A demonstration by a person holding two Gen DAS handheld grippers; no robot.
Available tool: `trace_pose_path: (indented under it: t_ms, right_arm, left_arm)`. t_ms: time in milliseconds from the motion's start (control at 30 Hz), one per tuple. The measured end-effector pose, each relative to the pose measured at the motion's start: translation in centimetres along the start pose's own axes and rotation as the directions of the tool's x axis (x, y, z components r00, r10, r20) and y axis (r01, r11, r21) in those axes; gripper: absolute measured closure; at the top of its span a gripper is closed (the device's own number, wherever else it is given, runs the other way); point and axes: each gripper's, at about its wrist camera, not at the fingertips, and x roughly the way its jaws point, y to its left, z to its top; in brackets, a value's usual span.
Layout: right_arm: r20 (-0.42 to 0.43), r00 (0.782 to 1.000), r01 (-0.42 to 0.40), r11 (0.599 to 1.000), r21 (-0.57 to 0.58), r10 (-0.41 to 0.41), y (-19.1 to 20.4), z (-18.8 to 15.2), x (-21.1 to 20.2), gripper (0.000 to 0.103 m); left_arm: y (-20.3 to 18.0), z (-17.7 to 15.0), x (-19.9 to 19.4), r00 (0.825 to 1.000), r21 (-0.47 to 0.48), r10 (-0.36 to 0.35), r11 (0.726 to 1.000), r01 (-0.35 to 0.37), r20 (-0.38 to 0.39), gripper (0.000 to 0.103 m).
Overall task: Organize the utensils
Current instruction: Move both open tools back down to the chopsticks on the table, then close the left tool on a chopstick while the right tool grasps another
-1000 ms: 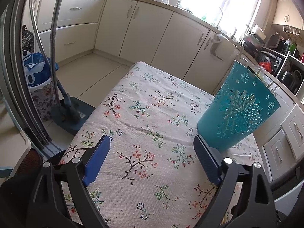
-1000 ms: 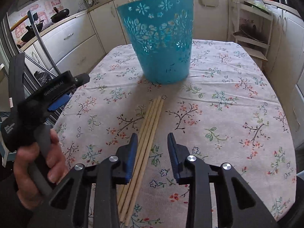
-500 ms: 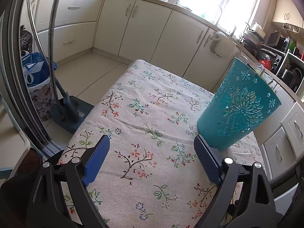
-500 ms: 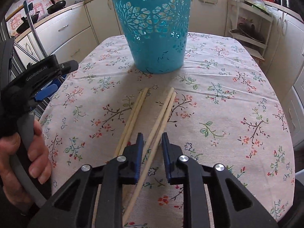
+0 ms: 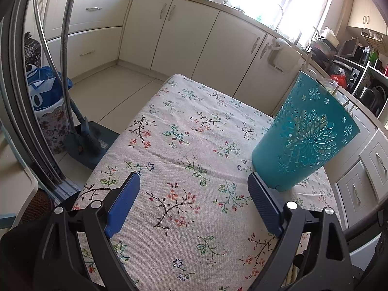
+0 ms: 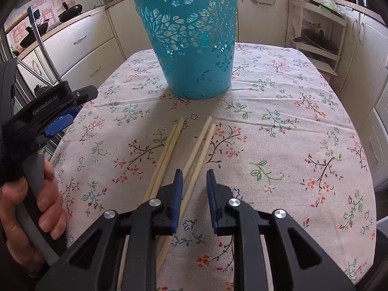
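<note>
A teal perforated basket [image 6: 191, 38] stands upright on the floral tablecloth [image 6: 278, 131]; it also shows in the left wrist view [image 5: 303, 138]. Two pairs of wooden chopsticks lie on the cloth before it: a left pair [image 6: 165, 155] and a right pair [image 6: 198, 152]. My right gripper [image 6: 192, 178] is low over the cloth, jaws narrowly open with the right pair running between them, not clamped. My left gripper [image 5: 194, 184] is wide open and empty, its right finger [image 5: 263, 201] close beside the basket's base; it also appears at the left of the right wrist view [image 6: 55, 126].
Cream kitchen cabinets [image 5: 184, 31] surround the table. A floor mop base [image 5: 87, 143] and a blue bag [image 5: 41, 92] are on the floor left of the table. A shelf rack [image 6: 317, 41] stands behind the table on the right.
The chopsticks have split from one bundle into two pairs. My right gripper narrowed around the right pair, then opened slightly, and moved closer to the basket. The left gripper barely moved.
</note>
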Motion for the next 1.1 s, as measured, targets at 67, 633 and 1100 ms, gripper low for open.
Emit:
trace_pose_path:
  t_ms: [67,633,1100]
  right_arm:
    - [0.0,1.0,0.02,0.999,-0.028,-0.02,0.0,-0.1,-0.1,0.084]
    - [0.006,1.0,0.004,1.0,-0.004,-0.004,-2.8,0.0,-0.3,0.091]
    - [0.052,0.996,-0.075,0.996,0.056,0.072,-4.1,-0.4,-0.4,0.091]
  left_arm:
    - [0.0,0.0,0.0,1.0,-0.001,-0.002,1.0,0.002,0.0,0.017]
    - [-8.7,-5.4,-0.5,0.982,0.4,0.006,0.914,0.071,-0.187,0.017]
    - [-10.0,-6.2,0.8,0.968,0.474,0.102,0.88,0.021,-0.231,0.017]
